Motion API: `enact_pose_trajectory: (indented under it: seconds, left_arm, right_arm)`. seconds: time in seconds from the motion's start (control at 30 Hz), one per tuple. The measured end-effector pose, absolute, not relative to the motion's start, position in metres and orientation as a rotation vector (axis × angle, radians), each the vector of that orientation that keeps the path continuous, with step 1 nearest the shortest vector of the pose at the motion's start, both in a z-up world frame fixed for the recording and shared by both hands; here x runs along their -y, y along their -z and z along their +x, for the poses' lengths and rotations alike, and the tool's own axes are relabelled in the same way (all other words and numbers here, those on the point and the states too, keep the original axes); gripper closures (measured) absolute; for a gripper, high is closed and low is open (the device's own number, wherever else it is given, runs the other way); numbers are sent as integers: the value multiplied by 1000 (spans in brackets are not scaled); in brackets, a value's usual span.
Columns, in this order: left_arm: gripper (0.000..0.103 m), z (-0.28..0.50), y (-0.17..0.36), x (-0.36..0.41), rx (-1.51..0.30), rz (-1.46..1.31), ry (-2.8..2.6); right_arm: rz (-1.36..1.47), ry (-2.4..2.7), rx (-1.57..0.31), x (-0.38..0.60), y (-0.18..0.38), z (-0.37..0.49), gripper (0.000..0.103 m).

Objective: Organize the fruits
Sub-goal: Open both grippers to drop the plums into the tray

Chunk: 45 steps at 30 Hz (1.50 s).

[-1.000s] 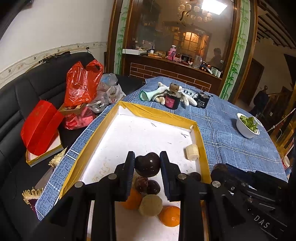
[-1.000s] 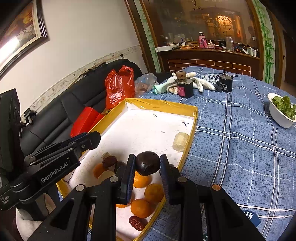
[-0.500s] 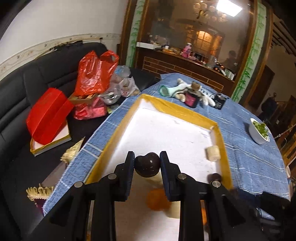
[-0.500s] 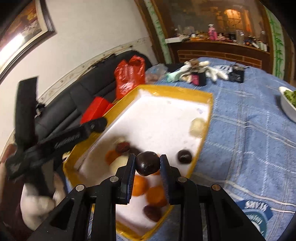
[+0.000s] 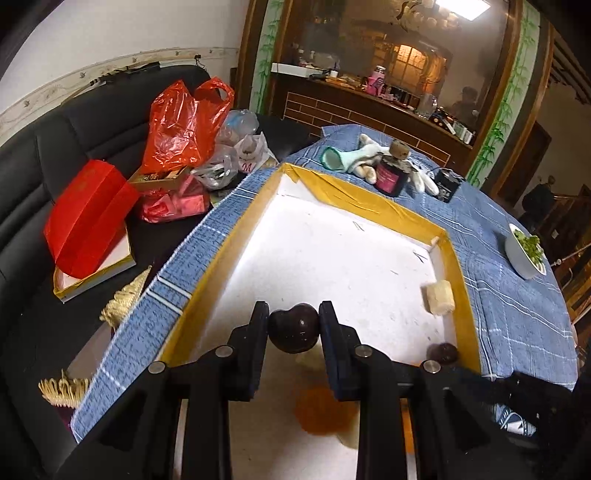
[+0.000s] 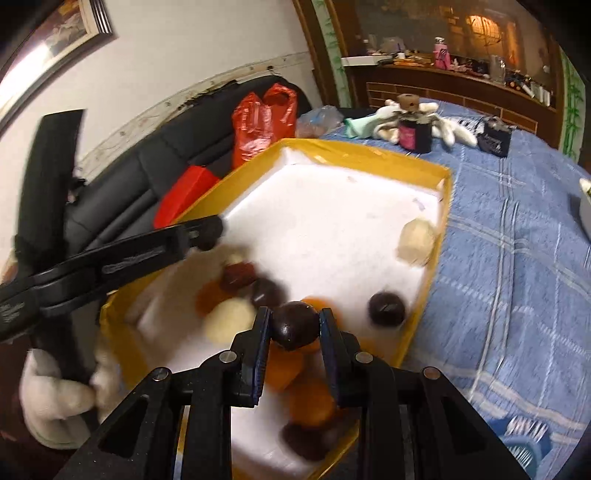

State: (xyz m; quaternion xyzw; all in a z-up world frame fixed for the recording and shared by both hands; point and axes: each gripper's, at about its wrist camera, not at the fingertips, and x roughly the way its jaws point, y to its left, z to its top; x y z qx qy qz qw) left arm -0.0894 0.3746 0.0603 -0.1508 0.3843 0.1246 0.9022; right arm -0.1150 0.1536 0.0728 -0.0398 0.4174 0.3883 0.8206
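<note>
With each gripper, left (image 5: 294, 328) and right (image 6: 295, 325), clamped narrowly on a dark fruit above the tray (image 5: 369, 206), lower gently toward clear floor at 12 o'clock.

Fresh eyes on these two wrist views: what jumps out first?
Each gripper pinches a dark round fruit: left gripper with its dark fruit, right gripper with its dark fruit, both over the yellow-rimmed tray. Oranges and pale fruits crowd the tray's near end. A red bag glares on the sofa, left.

A black leather sofa (image 5: 55, 155) lines the white wall (image 5: 122, 33).
</note>
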Motion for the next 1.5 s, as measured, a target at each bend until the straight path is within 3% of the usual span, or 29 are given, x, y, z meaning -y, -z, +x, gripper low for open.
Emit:
enact_pose_trajectory:
  seconds: [0.33,1.13,1.17,1.27,1.37,1.43,1.5]
  left_arm:
    - [77,-75,-65,-367,-796,-293,-230]
    - [74,-66,-63,-360,-806,-275,-240]
    - [72,-66,-62,-361,-806,-280,-243]
    - [42,-68,-64,-363,-797,-293,-251]
    - [33,-69,-65,-364,-785,-290,-258]
    - [28,-69,-65,-364,-787,-294,-256]
    - [25,-70,-65,-366,-784,-303,-261]
  right_arm:
    - [-53,-774,-892,-165,-77,-67,73]
    - [-7,-768,-858,-165,-78,-68,72]
    - [-7,-770,-858,-166,-78,-68,72]
    - [-8,-776,-865,-168,-76,-68,72]
    - [-4,-779,-871,-168,-76,-68,70]
    - [6,-775,-869,-167,-77,-67,57]
    - [7,-765,-862,-166,-78,-68,52]
